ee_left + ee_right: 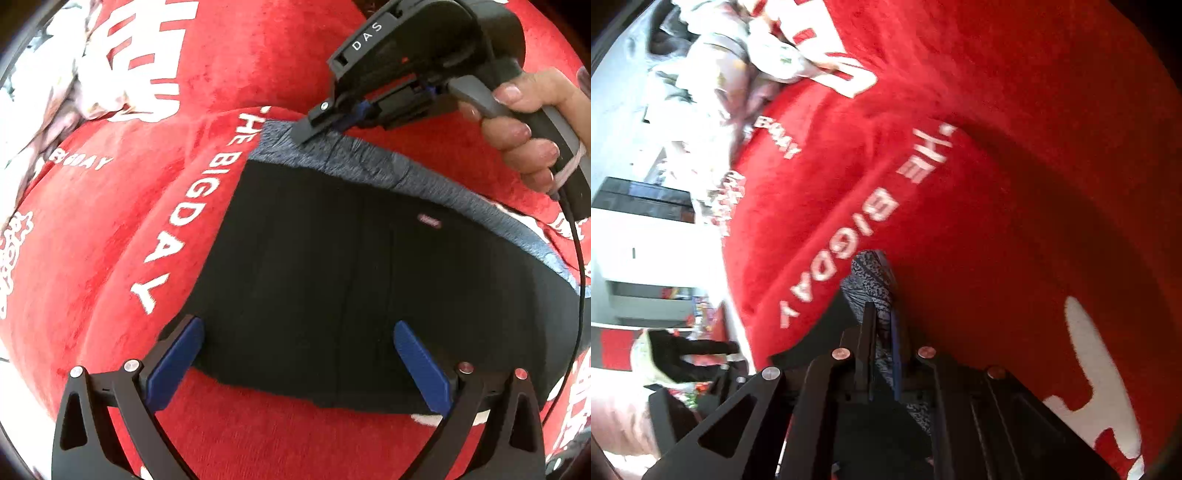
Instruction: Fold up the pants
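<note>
Black pants (332, 280) with a grey fleecy inner band (369, 158) lie folded on a red blanket (110, 240). My left gripper (295, 354) is open, its blue pads (177, 358) astride the near edge of the pants. My right gripper (314, 127), held by a hand (524, 133), is shut on the grey band at the far corner of the pants. In the right wrist view the right gripper (882, 295) pinches the grey band (868, 280) between its closed fingers.
The red blanket carries white lettering "THE BIG DAY" (192, 206). A crumpled light patterned cloth (62, 92) lies at the far left on the blanket. In the right wrist view white furniture (646, 240) stands past the blanket's left edge.
</note>
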The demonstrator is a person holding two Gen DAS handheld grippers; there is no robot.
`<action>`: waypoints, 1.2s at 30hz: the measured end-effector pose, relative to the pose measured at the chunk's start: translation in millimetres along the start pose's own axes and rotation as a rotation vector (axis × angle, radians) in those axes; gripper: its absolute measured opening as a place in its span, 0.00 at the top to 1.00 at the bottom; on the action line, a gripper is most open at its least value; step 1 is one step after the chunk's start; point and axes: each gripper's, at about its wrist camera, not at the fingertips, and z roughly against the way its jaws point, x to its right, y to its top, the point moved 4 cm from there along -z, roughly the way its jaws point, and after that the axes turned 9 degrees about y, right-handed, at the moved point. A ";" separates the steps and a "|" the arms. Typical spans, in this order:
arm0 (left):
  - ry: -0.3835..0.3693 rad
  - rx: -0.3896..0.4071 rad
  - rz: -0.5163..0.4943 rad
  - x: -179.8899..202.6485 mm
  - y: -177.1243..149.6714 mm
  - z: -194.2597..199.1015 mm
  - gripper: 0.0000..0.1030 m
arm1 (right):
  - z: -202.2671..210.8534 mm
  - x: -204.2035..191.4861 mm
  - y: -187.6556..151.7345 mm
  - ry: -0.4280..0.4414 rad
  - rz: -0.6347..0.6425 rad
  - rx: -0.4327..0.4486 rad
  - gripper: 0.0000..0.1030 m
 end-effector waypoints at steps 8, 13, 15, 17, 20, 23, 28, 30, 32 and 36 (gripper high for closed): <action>0.027 0.006 -0.022 -3.0 12.1 8.0 0.00 | -17.0 33.0 -2.0 -0.058 -0.134 0.105 0.84; 0.022 0.046 -0.074 19.3 38.6 12.6 0.00 | 49.7 32.3 -37.4 -0.151 -0.186 0.197 0.83; 0.009 0.041 -0.087 29.8 47.7 12.7 0.00 | 84.0 37.5 -67.6 -0.137 -0.247 0.260 0.76; -0.005 0.027 -0.104 42.1 52.9 12.2 0.00 | 117.5 44.7 -112.8 -0.090 -0.333 0.325 0.66; -0.031 -0.003 -0.154 66.6 52.2 12.6 0.00 | 144.5 49.0 -197.7 0.021 -0.459 0.401 0.58; -0.041 -0.022 -0.232 95.6 40.5 5.4 0.00 | 141.3 51.5 -286.5 0.126 -0.595 0.439 0.58; 0.015 -0.059 -0.283 109.9 16.4 -23.7 0.00 | 109.9 72.8 -391.6 0.214 -0.845 0.517 0.56; 0.013 -0.072 -0.284 109.0 16.7 -23.6 0.00 | 108.8 81.6 -401.0 0.239 -0.867 0.590 0.56; 0.024 -0.086 -0.281 109.3 17.4 -23.8 0.00 | 113.3 92.2 -403.2 0.272 -0.869 0.682 0.56; 0.033 -0.091 -0.281 110.6 16.9 -24.9 0.00 | 112.4 100.2 -405.3 0.329 -0.889 0.747 0.56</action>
